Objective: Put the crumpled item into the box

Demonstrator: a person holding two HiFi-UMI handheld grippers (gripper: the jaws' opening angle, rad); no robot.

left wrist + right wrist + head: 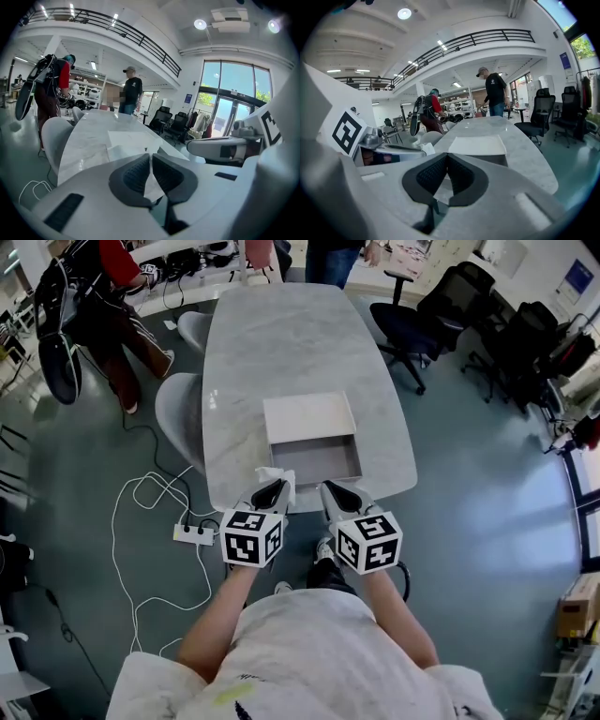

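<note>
An open shallow grey box (316,462) lies near the front edge of the marble table (300,343), with its pale lid (308,417) just behind it. My left gripper (278,486) is shut on a crumpled white paper (274,474), at the table's front edge just left of the box. In the left gripper view the paper (153,183) shows pinched between the jaws of the left gripper (151,157). My right gripper (328,487) hovers beside it, shut and empty. In the right gripper view the right gripper (447,157) points at the box (478,146), and the paper (426,148) shows at the left.
Two pale chairs (178,413) stand along the table's left side. A power strip (194,534) with white cable lies on the floor at left. Black office chairs (403,329) stand at the right. People (112,306) stand near the far end.
</note>
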